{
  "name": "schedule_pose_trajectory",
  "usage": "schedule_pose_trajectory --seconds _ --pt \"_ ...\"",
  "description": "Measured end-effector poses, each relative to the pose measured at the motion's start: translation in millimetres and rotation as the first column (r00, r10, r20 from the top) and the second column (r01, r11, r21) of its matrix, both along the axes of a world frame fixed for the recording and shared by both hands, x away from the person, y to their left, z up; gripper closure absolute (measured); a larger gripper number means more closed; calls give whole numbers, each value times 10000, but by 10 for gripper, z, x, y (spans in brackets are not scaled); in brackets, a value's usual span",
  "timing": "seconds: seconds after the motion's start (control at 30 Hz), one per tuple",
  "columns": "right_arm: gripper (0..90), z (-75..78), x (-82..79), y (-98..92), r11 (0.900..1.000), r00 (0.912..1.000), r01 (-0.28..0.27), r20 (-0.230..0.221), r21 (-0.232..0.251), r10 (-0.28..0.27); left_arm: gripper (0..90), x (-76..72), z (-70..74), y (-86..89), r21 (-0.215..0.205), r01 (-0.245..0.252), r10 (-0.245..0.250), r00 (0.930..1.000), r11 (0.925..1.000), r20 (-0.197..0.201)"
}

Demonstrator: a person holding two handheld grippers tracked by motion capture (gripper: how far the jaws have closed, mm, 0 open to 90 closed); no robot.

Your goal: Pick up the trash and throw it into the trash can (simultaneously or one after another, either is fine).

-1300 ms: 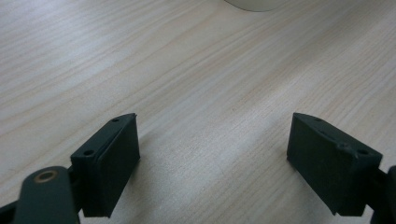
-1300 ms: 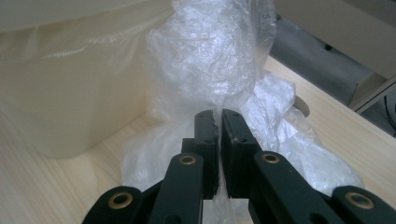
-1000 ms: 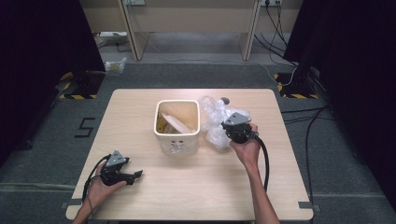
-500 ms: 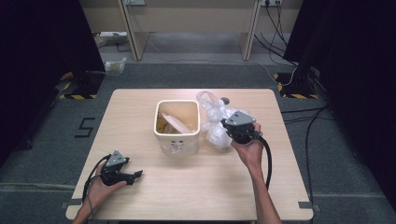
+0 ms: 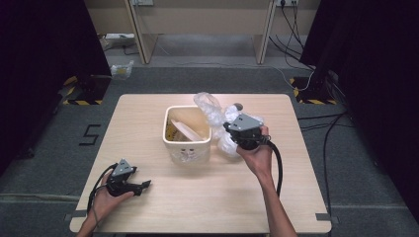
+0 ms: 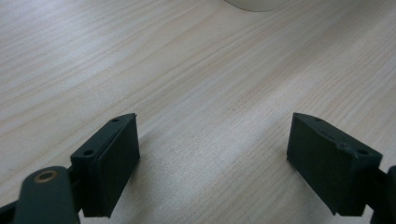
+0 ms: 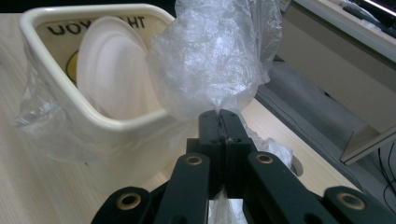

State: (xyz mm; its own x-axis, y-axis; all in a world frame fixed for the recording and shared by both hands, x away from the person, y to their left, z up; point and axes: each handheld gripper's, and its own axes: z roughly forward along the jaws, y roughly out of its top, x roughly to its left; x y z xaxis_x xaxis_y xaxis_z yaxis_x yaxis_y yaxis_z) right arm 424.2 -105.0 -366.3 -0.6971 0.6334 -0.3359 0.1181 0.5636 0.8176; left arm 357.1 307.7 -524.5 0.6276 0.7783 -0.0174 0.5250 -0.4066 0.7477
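Observation:
A cream plastic bin (image 5: 188, 136) stands mid-table with a pale disc-shaped plate (image 7: 112, 70) leaning inside it. A clear plastic bag (image 5: 213, 114) is bunched at the bin's right side and rises over its rim. My right gripper (image 5: 228, 127) is shut on the plastic bag (image 7: 215, 60), its jaws pressed together on a pinch of film just right of the bin (image 7: 93, 126). My left gripper (image 5: 144, 185) rests low on the table at the front left, open, with bare wood between its pads (image 6: 114, 158).
The wooden table (image 5: 163, 207) stands on grey carpet. Desk legs and cables are beyond the far edge, and a black cable trails from each gripper. A round hole in the tabletop (image 7: 294, 165) lies just past the right gripper.
My right gripper has risen and shifted a little toward the bin, lifting the bag's film with it. The left gripper has stayed in place.

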Motion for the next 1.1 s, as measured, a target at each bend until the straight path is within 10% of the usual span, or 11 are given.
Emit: schedule_pose_trajectory --seconds 0.57,1.1 --pt "890 101 37 634 9931 9938 -1091 -263 -425 1080 161 0 0 2 21 22 -22 10000 10000 -6" --pt "765 -127 254 872 9932 9827 -1070 -1567 -463 986 161 0 2 2 14 34 -34 10000 10000 -43"
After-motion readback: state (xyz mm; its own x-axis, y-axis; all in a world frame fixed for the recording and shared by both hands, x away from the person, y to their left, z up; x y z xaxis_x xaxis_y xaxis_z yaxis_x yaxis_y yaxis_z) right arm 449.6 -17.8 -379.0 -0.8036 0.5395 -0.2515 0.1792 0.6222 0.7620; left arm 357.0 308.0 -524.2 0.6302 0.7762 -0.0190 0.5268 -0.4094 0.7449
